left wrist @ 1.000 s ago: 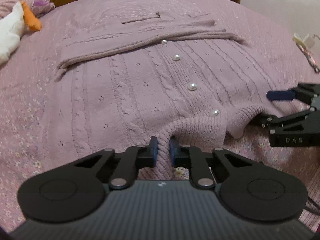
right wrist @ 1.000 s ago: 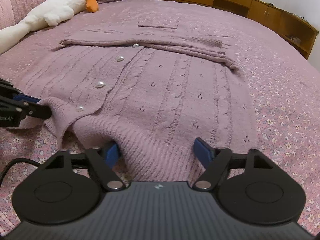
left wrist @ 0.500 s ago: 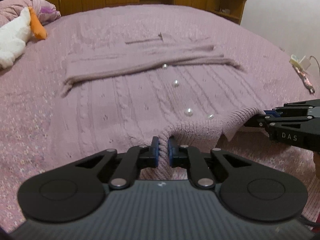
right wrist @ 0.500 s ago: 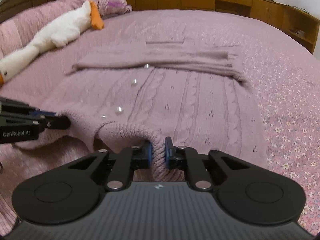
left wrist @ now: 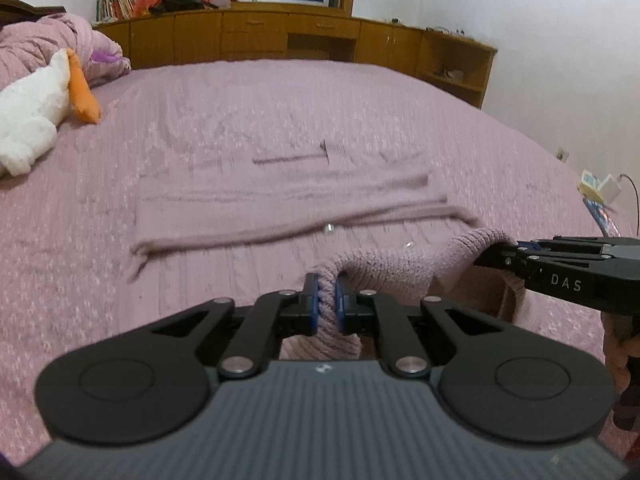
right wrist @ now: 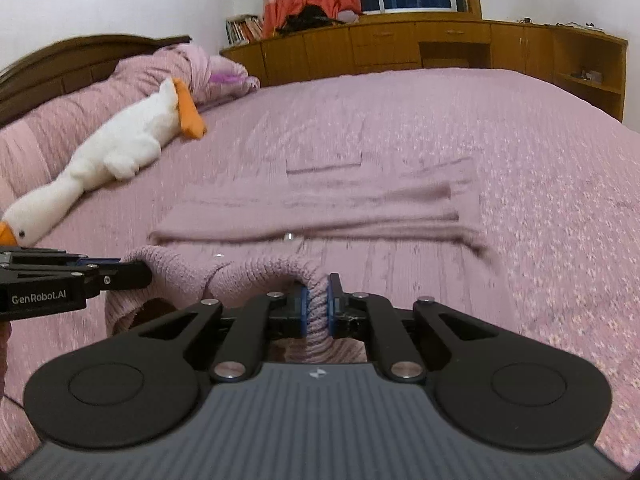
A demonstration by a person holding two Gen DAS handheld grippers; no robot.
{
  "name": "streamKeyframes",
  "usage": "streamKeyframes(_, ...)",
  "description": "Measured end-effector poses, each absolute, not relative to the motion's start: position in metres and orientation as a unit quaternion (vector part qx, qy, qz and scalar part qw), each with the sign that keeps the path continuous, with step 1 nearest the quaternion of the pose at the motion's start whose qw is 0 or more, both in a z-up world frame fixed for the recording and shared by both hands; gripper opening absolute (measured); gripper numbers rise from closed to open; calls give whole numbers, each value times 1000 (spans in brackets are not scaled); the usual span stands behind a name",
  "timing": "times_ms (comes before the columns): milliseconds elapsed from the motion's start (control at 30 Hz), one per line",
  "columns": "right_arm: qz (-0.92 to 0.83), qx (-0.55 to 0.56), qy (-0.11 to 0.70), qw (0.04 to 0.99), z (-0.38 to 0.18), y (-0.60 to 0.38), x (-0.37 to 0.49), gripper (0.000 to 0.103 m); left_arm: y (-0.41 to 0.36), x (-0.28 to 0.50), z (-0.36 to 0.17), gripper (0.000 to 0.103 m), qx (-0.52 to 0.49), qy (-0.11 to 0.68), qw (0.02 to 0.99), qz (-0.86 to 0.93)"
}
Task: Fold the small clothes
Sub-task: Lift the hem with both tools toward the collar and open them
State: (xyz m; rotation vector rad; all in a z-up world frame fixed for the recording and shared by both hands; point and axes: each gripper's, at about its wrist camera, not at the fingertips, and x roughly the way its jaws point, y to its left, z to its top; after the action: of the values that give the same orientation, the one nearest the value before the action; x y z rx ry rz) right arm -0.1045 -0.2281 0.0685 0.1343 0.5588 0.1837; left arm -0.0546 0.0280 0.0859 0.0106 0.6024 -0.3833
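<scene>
Both grippers — left (left wrist: 327, 300), right (right wrist: 318, 307) — pinched cardigan (right wrist: 400, 280) hem | risk: thick ribbed knit slipping free, folded sleeves (left wrist: 280, 216) dragged askew

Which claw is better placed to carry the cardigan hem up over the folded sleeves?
Neither alone: left claw and right claw are each shut on the cardigan hem, lifted; they should likely move together.

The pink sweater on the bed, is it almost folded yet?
About halfway. Done: both sleeves lie folded across the chest of the pink cardigan. In hand: the left gripper and the right gripper are each shut on the ribbed bottom hem, lifted off the bedspread. Left: probably carrying the hem up over the sleeves, then flattening it.
</scene>
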Motion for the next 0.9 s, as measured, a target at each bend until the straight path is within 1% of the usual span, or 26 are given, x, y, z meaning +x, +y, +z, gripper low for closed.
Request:
streamKeyframes(367,102,72,248,961,100,-236,-54,9,20,-15,114,10,-9,255,951,-175)
streamKeyframes(600,106,44,224,968,119,-233,-13,9,20,24,121,10,-22,237,957,-165)
streamKeyframes(900,89,43,218,971,113,-232,74,9,17,100,116,10,-20,232,960,-156)
